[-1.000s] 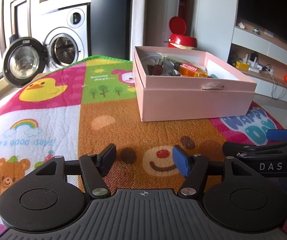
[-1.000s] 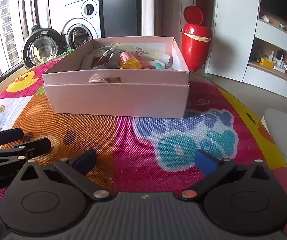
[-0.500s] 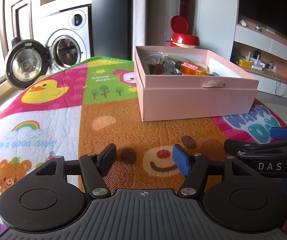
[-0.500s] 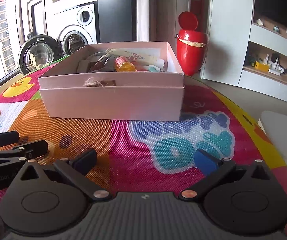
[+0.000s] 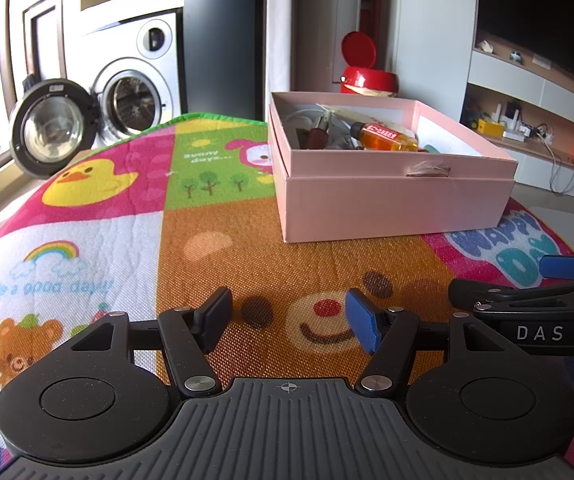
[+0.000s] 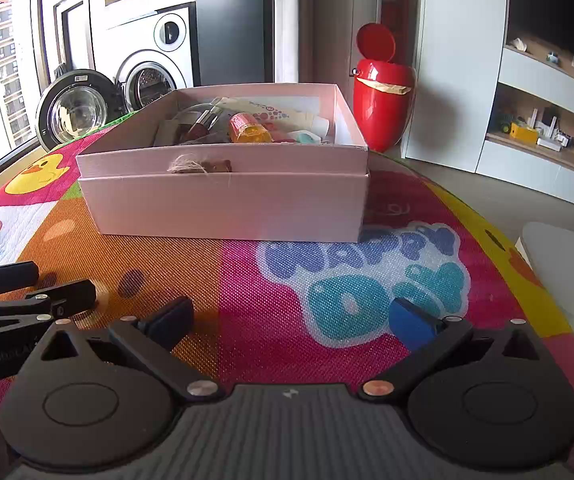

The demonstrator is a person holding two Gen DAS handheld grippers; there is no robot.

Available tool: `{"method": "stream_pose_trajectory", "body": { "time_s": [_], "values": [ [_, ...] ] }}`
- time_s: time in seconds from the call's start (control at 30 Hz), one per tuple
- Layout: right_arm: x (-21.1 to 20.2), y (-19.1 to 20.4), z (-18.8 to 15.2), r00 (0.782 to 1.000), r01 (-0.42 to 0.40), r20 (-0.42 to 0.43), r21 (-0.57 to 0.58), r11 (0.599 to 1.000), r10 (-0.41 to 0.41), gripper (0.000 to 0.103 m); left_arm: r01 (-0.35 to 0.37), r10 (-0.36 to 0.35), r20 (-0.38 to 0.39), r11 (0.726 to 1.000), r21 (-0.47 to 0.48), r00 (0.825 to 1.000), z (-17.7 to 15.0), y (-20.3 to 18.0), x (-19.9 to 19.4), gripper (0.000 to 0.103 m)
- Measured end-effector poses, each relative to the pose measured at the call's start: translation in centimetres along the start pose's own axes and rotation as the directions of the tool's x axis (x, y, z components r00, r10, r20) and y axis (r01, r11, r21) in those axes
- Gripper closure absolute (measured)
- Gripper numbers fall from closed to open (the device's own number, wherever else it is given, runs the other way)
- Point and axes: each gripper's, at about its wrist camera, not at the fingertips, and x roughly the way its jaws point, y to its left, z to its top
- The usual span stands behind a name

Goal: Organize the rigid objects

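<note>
Left wrist view: left gripper (image 5: 289, 316), released, empty.
Right gripper (image 6: 293, 322): released, empty.
Box (image 5: 399, 204): 1 o'clock, on mat (image 5: 207, 256).
Bottle (image 5: 385, 136): inside box.

pink box (image 6: 223, 204) near wall hides lower contents | orange bottle (image 5: 387, 138) label unreadable | shelf items too small

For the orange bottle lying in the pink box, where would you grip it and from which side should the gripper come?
Grip the orange bottle across its body, coming down from above. It lies on its side among other items, and the pink box walls block any level approach. The left gripper, open and empty over the mat, looks free for it. Its cap end seems too crowded to take.
</note>
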Motion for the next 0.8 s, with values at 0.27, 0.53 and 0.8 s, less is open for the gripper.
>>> {"method": "stream_pose_trajectory", "body": {
  "time_s": [0.27, 0.53, 0.8],
  "values": [
    [0.01, 0.0, 0.0, 1.0, 0.0, 0.0, 0.0, 1.0, 0.0, 0.0, -0.001, 0.001, 0.0, 1.0, 0.002, 1.0, 0.03, -0.11, 0.02, 0.035],
    [0.01, 0.0, 0.0, 1.0, 0.0, 0.0, 0.0, 1.0, 0.0, 0.0, 0.002, -0.002, 0.0, 1.0, -0.002, 1.0, 0.01, -0.03, 0.05, 0.035],
    [0.02, -0.01, -0.01, 1.0, 0.0, 0.0, 0.0, 1.0, 0.0, 0.0, 0.001, -0.001, 0.0, 1.0, -0.002, 1.0, 0.0, -0.03, 0.04, 0.035]
  ]
}}
